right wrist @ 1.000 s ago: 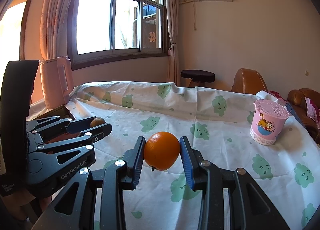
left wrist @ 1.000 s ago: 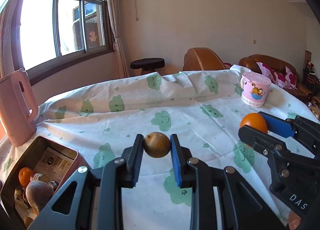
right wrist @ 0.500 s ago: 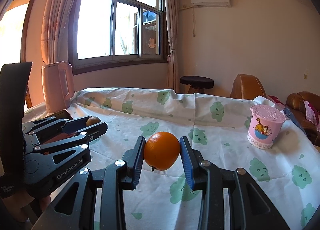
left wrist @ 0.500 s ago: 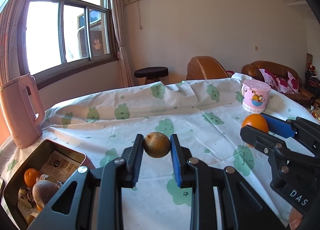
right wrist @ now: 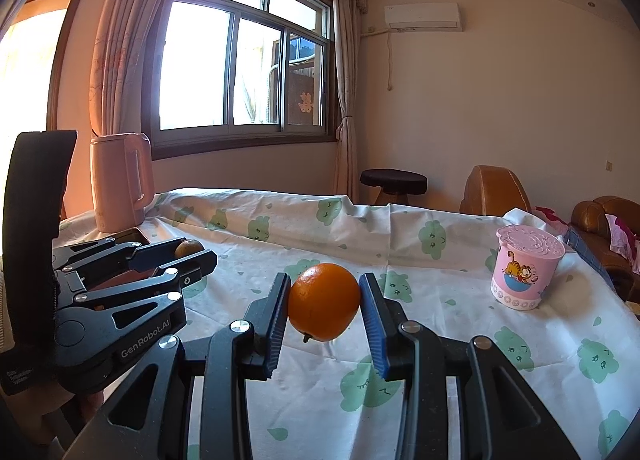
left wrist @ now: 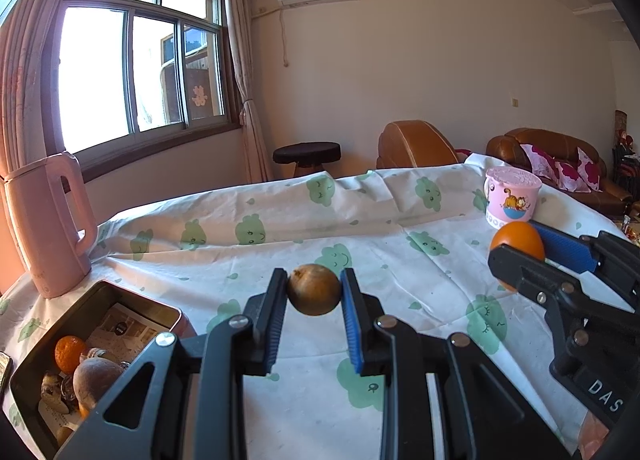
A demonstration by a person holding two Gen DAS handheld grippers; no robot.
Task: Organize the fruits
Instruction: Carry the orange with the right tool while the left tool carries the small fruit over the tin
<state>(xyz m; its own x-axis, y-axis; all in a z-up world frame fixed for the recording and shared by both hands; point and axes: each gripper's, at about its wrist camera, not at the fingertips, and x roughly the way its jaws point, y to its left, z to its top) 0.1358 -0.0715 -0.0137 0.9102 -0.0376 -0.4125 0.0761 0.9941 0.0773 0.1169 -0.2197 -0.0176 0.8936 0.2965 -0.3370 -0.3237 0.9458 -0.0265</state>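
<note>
My left gripper is shut on a small brown round fruit and holds it above the table. My right gripper is shut on an orange, also held above the cloth. The right gripper shows in the left wrist view with the orange. The left gripper shows in the right wrist view with the brown fruit. A metal tin at lower left holds a small orange, a brown fruit and other pieces.
A pink kettle stands behind the tin at the left edge. A pink cartoon cup stands at the far right of the table, which has a cloud-print cloth. A stool and brown sofas stand beyond.
Both grippers have lifted and tilted upward with their fruits still held; more wall and ceiling show. The tin and kettle sit lower and further right in the left view.
</note>
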